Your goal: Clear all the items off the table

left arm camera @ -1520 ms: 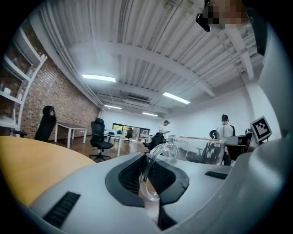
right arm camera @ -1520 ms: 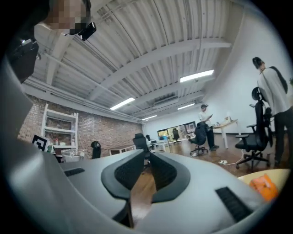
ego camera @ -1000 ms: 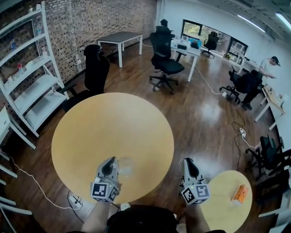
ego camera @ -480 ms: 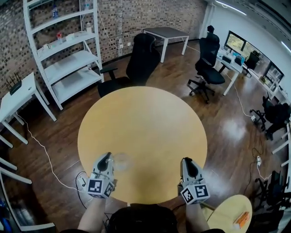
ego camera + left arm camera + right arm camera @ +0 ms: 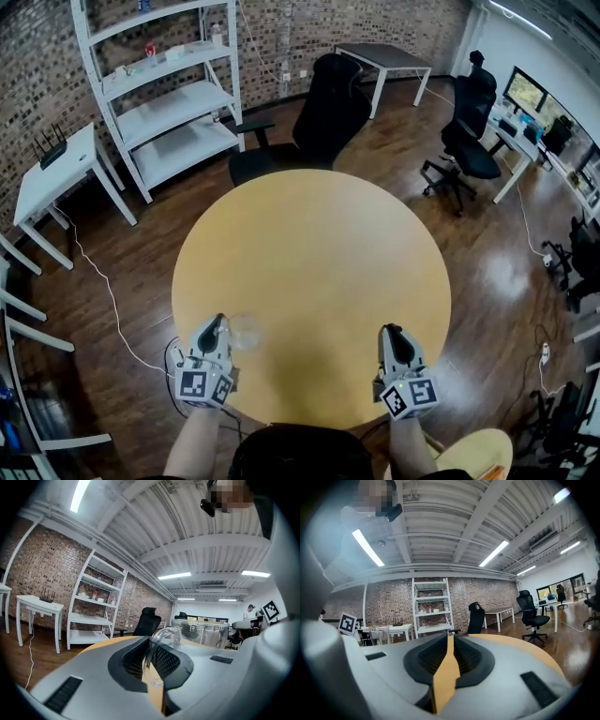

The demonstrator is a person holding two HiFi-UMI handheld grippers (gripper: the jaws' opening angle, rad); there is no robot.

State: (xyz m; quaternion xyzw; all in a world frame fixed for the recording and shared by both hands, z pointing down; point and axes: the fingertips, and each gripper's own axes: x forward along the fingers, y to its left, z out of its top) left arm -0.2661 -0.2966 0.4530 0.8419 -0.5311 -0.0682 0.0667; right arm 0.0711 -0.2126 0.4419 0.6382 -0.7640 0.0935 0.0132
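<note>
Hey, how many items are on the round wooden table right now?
1: a clear glass mug at the table's near-left edge, its handle gripped in the left gripper's jaws. No others show.

1. The round yellow table (image 5: 309,244) stands on the dark wooden floor (image 5: 487,262).
2. A clear glass cup (image 5: 247,330) stands on it, just to the right of the left tongs (image 5: 218,323) and well apart from the right tongs (image 5: 390,332).

The table (image 5: 309,272) is viewed steeply from above by the head view; both gripper views are set low at its near edge, facing the shelf (image 5: 169,103), shared by all.
</note>
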